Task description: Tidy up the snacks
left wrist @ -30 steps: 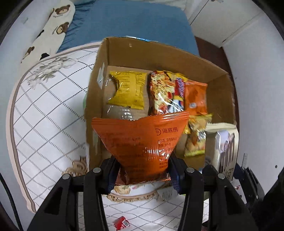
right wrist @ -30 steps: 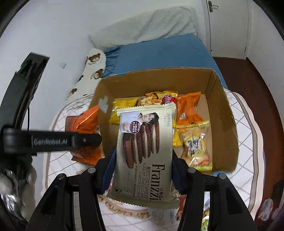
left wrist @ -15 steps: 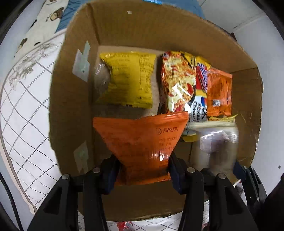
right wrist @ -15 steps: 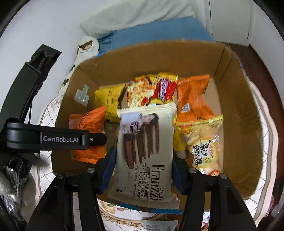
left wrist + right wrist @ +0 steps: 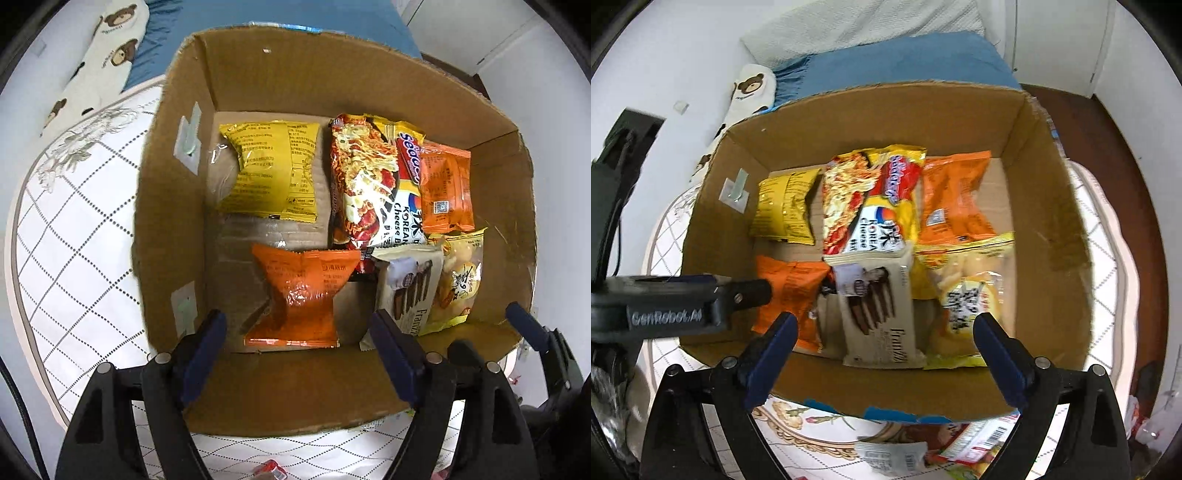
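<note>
Both released: left gripper (image 5: 299, 332) jaws just opened clear of the orange packet (image 5: 301, 299), right gripper (image 5: 882, 343) likewise off the biscuit pack (image 5: 877, 306), each dropped into free floor of the cardboard box (image 5: 295, 81) to fill the front row.

In my cardboard box (image 5: 177, 206) the snacks lie flat on the bottom. The orange packet (image 5: 299, 295) rests near the front wall, crinkled and pinched at its middle, its sealed top edge pointing away from me. Just beside it on the right the cream cookie pack (image 5: 875, 306) lies lengthwise, printed with dark chocolate sticks, its far end overlapping the noodle bag (image 5: 369, 184), which is red and yellow. A yellow packet (image 5: 273, 170) sits back-side up in the far left corner. A second orange packet (image 5: 445, 188) lies at the far right, and below it a clear yellow-edged bag of pale biscuits (image 5: 964, 295).
</note>
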Motion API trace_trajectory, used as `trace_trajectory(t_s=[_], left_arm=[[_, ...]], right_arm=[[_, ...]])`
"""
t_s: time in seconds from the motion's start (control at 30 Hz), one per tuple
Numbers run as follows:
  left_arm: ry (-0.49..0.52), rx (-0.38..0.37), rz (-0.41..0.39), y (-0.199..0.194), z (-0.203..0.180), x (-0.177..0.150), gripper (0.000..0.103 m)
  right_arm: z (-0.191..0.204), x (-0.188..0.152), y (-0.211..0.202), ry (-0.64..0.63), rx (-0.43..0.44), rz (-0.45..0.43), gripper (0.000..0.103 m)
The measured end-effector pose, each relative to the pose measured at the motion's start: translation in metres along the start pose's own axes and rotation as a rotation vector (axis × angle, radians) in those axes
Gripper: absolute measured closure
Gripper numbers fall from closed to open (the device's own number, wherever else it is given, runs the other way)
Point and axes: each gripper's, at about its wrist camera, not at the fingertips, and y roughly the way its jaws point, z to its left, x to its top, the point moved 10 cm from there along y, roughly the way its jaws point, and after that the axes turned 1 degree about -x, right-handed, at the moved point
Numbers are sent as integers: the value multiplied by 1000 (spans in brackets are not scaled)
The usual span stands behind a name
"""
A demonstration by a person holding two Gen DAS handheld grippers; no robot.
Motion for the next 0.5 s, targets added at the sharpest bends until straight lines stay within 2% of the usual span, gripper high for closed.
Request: trace_trajectory(t_s=[0.27, 0.5], left_arm=[[19, 22, -98, -21, -2, -24, 24], [46, 37, -207, -55, -7, -43, 24]], right_arm=[[-16, -8, -21, 8, -57, -28, 5], [-19, -14, -57, -3, -78, -110, 5]])
